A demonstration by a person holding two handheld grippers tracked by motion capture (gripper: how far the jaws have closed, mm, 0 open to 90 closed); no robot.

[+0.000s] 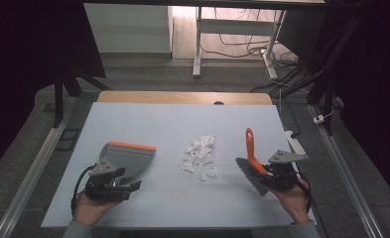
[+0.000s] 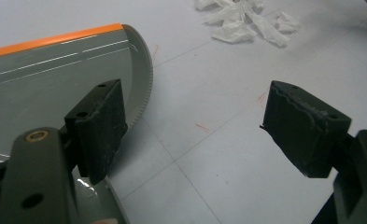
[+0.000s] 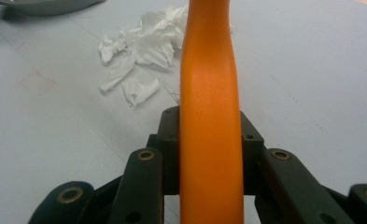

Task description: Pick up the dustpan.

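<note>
Pile of crumpled white paper scraps (image 1: 200, 157) lies mid-table on pale blue-grey table (image 1: 172, 124). Grey plastic dustpan with orange front edge (image 1: 128, 156) lies flat, well left of scraps. Left gripper (image 1: 128, 188) at dustpan's near end, jaws released and wide apart, nothing between (one jaw over pan's rim). Right gripper (image 1: 267, 174), right of scraps, clenched on orange handle of grey-bristled hand brush (image 1: 252, 148). Judgement: grip dustpan first, set its edge flush beside scraps, then sweep leftward with low, short strokes.
</note>
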